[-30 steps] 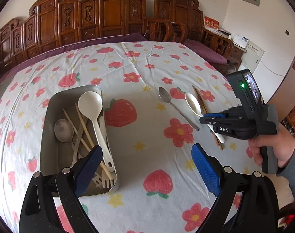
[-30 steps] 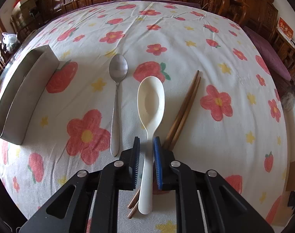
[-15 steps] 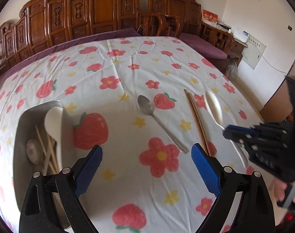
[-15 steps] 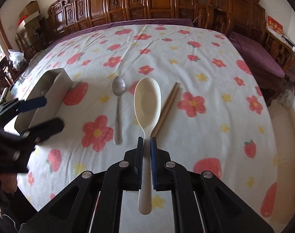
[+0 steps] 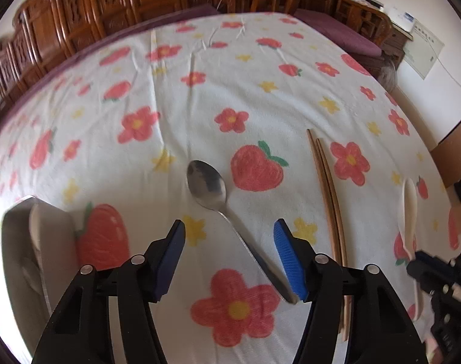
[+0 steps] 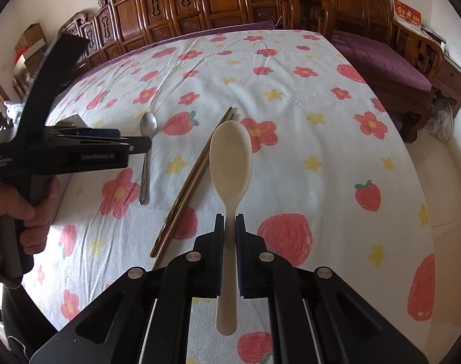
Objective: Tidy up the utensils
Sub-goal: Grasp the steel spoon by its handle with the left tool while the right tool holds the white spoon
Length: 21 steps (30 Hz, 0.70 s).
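Carved dark-wood chairs (image 6: 200, 3) lined the far side of a table covered with a white tablecloth (image 5: 230, 91) printed with red flowers, strawberries and small yellow stars.

On the cloth lay a metal spoon (image 5: 207, 186), bowl up, its handle running toward the camera in the left wrist view. The left gripper (image 5: 229, 257) hung over that handle, its blue-padded fingers (image 5: 288, 256) standing either side of it and closing; the pads were clear of the metal, one on each side. To the right of the spoon, a pair of brown wooden chopsticks (image 5: 329, 194) lay side by side on the cloth. At the left edge of that view stood a metal utensil tray (image 5: 21, 242), with a pale spoon bowl showing inside it; the rest of its contents were too blurred to tell.

The right gripper (image 6: 229, 236) was clamped tight on the neck of a cream plastic spoon (image 6: 230, 157), which stuck out forward with its bowl raised above the tablecloth and its handle end poking back between the gripper's arms. The right wrist view also showed the metal spoon (image 6: 147, 139) and the chopsticks (image 6: 194, 176) lying beyond, and a person's hand (image 6: 15, 212) gripping the left gripper's handle at the left edge.
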Tool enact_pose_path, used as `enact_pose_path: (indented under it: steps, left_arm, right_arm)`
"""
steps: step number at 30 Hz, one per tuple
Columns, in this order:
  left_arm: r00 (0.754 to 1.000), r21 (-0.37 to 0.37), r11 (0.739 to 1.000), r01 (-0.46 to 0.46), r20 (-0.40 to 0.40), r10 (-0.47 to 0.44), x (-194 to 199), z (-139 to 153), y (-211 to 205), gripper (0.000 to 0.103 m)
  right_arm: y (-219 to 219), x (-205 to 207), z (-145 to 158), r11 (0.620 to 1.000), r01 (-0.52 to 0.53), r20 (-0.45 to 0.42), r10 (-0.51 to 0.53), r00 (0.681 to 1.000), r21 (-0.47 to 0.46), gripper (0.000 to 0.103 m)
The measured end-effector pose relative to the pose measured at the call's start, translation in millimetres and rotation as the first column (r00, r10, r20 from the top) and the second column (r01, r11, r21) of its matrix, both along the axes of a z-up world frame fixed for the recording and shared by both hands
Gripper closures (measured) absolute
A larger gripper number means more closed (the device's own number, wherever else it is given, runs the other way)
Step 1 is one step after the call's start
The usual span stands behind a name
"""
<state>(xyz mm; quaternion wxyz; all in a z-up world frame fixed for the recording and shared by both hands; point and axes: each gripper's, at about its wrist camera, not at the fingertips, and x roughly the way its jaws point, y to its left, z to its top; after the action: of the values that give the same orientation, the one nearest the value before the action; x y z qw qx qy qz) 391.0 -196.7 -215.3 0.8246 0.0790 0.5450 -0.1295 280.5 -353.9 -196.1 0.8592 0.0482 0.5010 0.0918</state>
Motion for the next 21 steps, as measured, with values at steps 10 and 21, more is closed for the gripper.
enact_pose_path:
  steps: [10, 21]
  left_arm:
    - [0.989, 0.033, 0.996, -0.084, -0.122, 0.088, 21, -15, -8, 0.073]
    - [0.996, 0.049, 0.999, -0.002, -0.093, 0.007, 19, -14, -26, 0.098]
  right_arm:
    - [-7, -2, 5, 1.0, 0.013, 0.006, -0.013, 1.0, 0.029, 0.094]
    - [-9, -3, 9, 0.999, 0.023, 0.019, -0.024, 1.0, 0.033, 0.094]
